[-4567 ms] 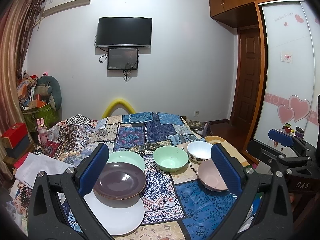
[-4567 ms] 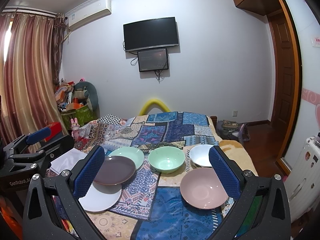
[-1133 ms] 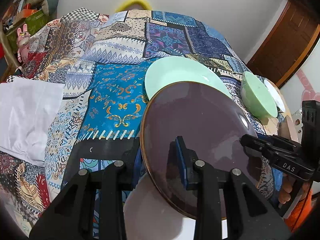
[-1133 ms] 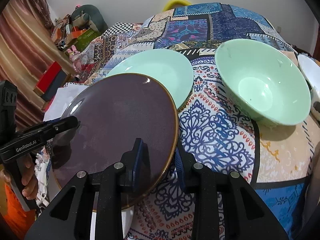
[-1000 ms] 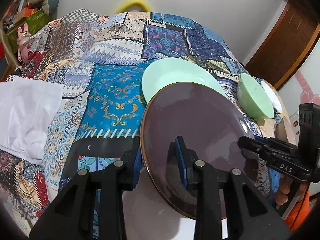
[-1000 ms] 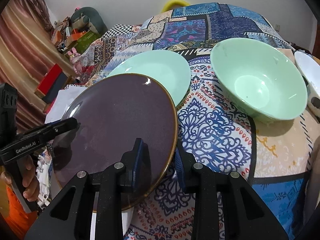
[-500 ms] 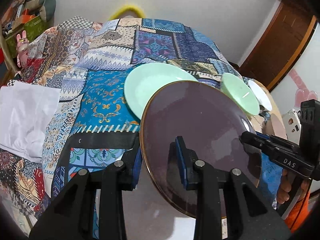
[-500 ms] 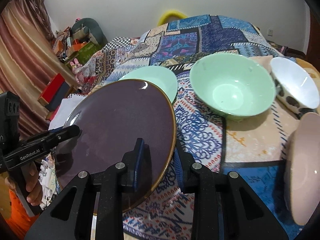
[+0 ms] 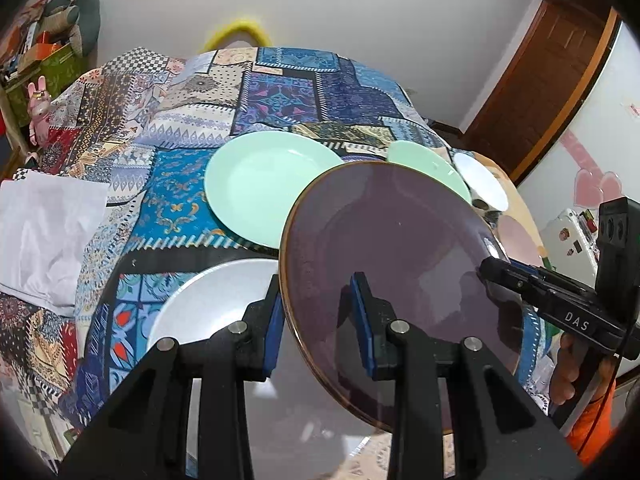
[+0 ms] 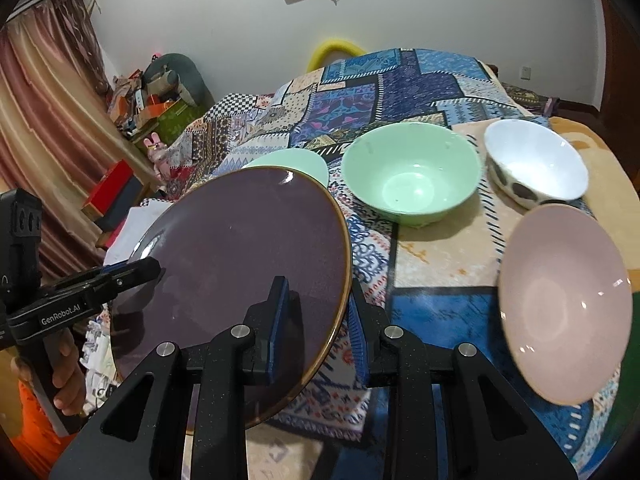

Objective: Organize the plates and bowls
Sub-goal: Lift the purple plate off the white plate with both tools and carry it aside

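A dark purple plate is held in the air between both grippers. My left gripper is shut on its left rim. My right gripper is shut on its right rim. Below it a white plate lies on the patchwork cloth. A mint green plate lies farther back. A mint green bowl, a white spotted bowl and a pink bowl stand to the right.
A white cloth lies at the table's left edge. Clutter and a red box stand by the curtain on the left. A wooden door is at the far right.
Both grippers have lifted the purple plate up off the white plate and carried it right; the white plate now shows beneath, and the bowls have come into fuller view.
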Demonstrator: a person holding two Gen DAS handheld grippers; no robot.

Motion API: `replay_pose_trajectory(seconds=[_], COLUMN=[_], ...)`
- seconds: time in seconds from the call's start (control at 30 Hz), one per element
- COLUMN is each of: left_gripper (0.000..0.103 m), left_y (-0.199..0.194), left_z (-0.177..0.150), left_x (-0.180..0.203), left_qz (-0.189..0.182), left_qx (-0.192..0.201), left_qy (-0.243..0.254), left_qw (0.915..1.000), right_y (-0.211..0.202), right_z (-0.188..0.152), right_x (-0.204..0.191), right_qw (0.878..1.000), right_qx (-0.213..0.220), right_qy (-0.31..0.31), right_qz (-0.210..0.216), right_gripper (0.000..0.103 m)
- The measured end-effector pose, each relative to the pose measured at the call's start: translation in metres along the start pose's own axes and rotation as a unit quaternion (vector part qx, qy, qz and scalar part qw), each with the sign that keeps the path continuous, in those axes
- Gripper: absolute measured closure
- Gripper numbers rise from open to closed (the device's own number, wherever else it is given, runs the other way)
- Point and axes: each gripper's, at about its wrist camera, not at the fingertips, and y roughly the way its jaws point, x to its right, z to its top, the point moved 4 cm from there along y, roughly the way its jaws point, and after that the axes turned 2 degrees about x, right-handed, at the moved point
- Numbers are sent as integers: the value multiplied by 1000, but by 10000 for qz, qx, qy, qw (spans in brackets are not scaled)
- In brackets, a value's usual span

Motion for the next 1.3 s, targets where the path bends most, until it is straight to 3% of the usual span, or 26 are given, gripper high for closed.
replay_pose_trajectory(seconds=[0.57,1.3], left_gripper=[71,71], left_y=[-5,54], left_z=[-33,-69], left_x=[54,84], left_qz=[12,-58], left_qx=[-254,-982], left_qy=[126,257], left_qw=[9996,9948], right_y=[-30,-21], right_z=[-30,-70], right_x=[34,81], right_qw=[9999,9977], right_qx=[23,-416], right_qy=[107,463], right_qz=[-70,-276], right_gripper=[77,77])
